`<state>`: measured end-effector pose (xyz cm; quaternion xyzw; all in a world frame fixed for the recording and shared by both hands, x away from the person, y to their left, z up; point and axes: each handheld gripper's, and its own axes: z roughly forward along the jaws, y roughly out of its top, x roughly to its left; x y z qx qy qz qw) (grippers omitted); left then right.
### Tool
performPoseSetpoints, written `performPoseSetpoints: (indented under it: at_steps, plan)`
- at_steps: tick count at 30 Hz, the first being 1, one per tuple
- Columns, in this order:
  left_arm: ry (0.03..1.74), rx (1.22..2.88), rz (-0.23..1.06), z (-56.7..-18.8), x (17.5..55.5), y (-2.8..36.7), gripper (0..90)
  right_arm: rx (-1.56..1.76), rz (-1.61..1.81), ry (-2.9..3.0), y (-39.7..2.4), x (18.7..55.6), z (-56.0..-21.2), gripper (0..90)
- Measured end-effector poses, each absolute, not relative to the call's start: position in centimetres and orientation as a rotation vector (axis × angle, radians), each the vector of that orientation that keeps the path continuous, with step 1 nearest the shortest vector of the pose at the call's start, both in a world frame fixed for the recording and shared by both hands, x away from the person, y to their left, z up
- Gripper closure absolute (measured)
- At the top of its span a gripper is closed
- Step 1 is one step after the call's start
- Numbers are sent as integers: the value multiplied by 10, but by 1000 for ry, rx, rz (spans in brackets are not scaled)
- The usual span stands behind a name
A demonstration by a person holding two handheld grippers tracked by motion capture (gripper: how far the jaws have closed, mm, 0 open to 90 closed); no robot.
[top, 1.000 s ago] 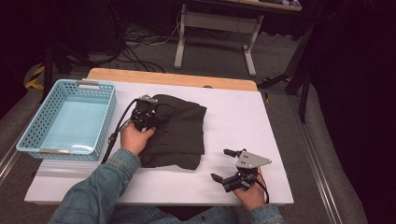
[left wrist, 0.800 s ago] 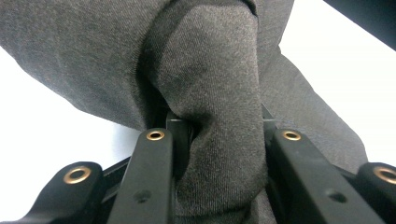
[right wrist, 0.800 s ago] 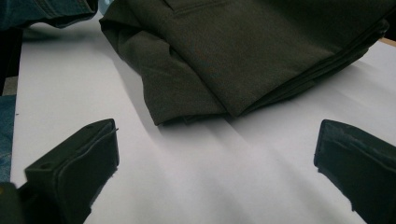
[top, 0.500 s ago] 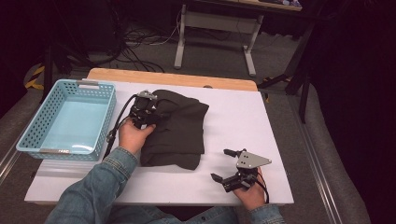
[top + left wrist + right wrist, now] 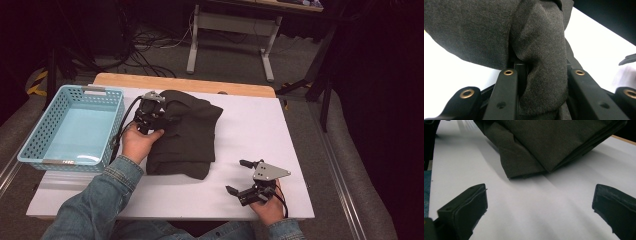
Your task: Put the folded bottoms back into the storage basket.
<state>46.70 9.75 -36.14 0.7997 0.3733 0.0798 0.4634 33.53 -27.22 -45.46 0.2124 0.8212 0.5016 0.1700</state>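
Left hand-held gripper point(image 5: 150, 111) pinches thick bunch of dark folded cloth point(image 5: 190, 132), rest on bench point(image 5: 260, 120). Right hand-held gripper point(image 5: 239, 176) spread, idle near cloth corner. Risk: folds spill, probably missing blue basket point(image 5: 35, 145) beside left gripper.

In the left gripper view a bunched fold of the dark folded garment point(image 5: 541, 50) fills the gap between the jaws and covers their tips, so the pads cannot be seen, and the garment runs off the top edge. In the high view the left gripper point(image 5: 150, 112) hides the cloth beneath it. The right gripper view cuts the garment off at the top, and both jaws at the bottom corners.
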Motion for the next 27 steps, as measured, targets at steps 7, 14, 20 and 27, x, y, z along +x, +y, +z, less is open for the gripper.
performPoseSetpoints:
  at_steps: [7, 14, 20, 27]
  plan:
    - [893, 1962, 210, -343, 463, 103, 720, 603, 1424, 2334, -272, 335, -455, 5]
    - [868, 1958, 237, -325, 460, 110, 721, 604, 1425, 2334, -272, 335, -455, 5]
    - [866, 1949, 252, -316, 457, 117, 721, 604, 1424, 2334, -272, 335, -455, 5]
    - [866, 1947, 284, -304, 455, 127, 722, 606, 1423, 2335, -272, 335, -455, 5]
